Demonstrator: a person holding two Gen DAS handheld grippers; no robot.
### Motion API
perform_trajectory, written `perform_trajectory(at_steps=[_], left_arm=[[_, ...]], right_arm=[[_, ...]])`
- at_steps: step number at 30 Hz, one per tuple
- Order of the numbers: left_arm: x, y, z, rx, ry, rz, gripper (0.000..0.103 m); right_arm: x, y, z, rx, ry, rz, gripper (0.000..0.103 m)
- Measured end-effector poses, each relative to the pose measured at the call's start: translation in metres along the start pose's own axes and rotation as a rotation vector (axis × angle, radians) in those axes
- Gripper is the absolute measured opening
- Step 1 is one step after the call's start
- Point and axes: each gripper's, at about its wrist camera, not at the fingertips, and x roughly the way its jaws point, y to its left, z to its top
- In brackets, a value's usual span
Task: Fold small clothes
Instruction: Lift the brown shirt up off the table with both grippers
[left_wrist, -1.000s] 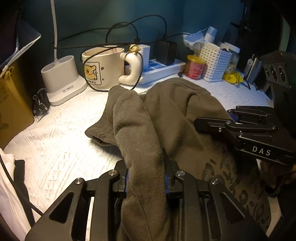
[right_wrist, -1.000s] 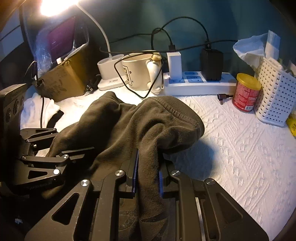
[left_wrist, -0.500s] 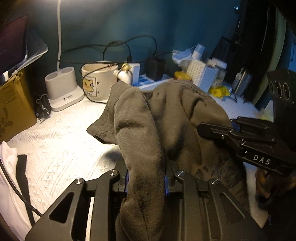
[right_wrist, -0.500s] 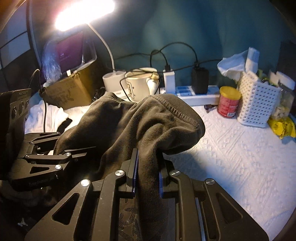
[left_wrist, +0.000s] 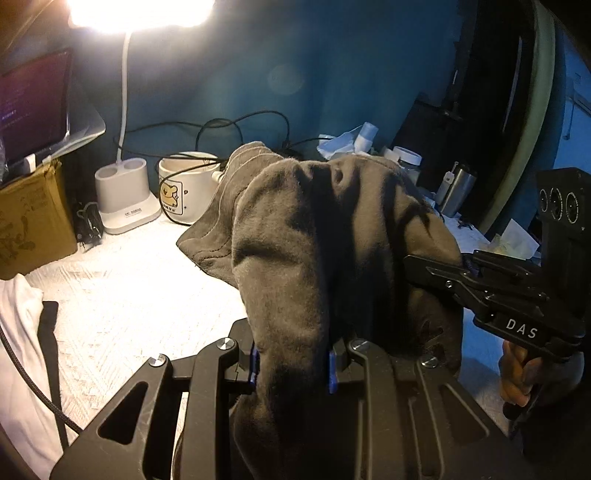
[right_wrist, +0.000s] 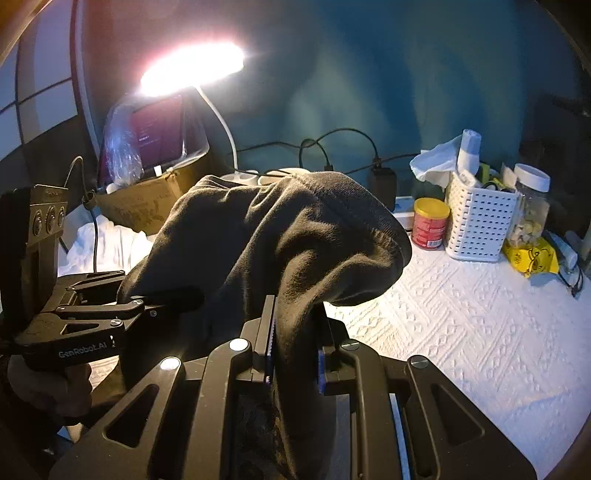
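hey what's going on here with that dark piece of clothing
A person is folding a small dark grey garment with two hand-held grippers. The left gripper and the right gripper are each clamped on a bunch of its fabric, holding it up above the white textured cloth on the table, with its upper part flopped forward. The fold isn't laid down yet.

Back-edge clutter (right_wrist: 480, 225); bare cloth (right_wrist: 461, 332) right
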Motion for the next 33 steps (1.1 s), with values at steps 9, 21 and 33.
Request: perform_trajectory(at_steps=[9, 21, 33], left_arm=[[-0.034, -0.012, -0.004, 0.014, -0.087, -0.012, 0.024], [-0.080, -0.018, -0.007, 0.027, -0.199, -0.010, 0.024], [-0.122, -0.039, -0.002, 0.120, -0.291, 0.012, 0.024]], right_arm=[[-0.043, 0.017, -0.001, -0.022, -0.093, -0.006, 0.018], [-0.093, 0.048, 0.003, -0.073, -0.204, -0.001, 0.018], [-0.138, 0.071, 0.009, -0.108, -0.300, -0.004, 0.018]])
